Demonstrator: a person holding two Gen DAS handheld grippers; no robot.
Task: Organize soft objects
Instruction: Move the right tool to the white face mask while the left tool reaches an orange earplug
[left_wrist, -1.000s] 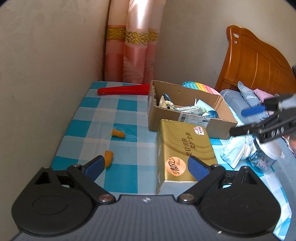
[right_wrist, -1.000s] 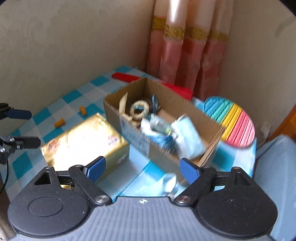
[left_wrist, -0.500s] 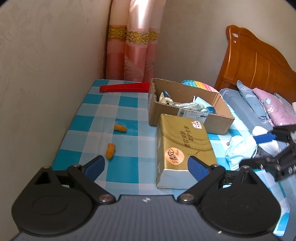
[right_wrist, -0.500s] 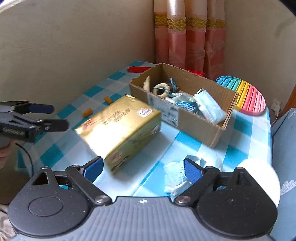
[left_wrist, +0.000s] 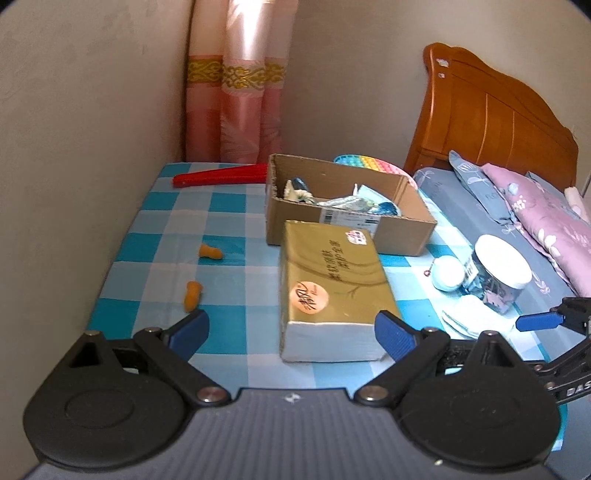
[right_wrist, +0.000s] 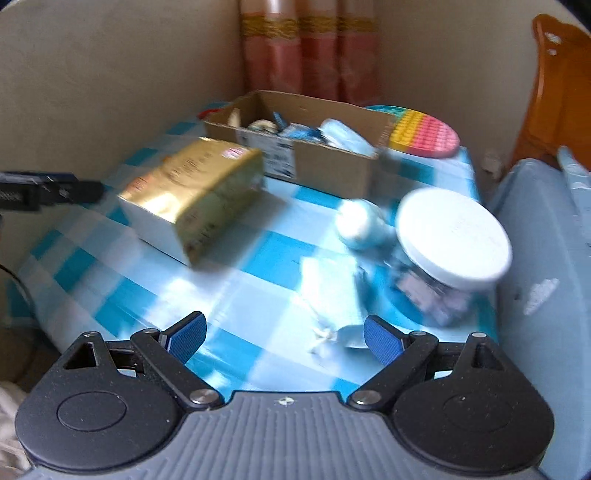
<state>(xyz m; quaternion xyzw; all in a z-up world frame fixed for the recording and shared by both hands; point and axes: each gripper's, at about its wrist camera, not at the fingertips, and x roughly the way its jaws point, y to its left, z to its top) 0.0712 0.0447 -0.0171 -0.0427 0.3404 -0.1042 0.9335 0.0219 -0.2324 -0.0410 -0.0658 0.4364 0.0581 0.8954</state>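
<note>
Right wrist view: right gripper (right_wrist: 284, 334) fingers apart, nothing between, above blue face mask (right_wrist: 328, 280) on bench (right_wrist: 266, 251) beside jar (right_wrist: 450, 240). Left gripper (left_wrist: 291, 332) fingers apart, near gold tissue pack (left_wrist: 332, 284).

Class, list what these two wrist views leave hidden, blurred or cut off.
- Cardboard box contents: left wrist view, near wall hides the lower items.
- Pale mask-like thing: right wrist view, motion blur.
- Jar contents: right wrist view, blurred.
- Right gripper: left wrist view, cut by the edge.
</note>
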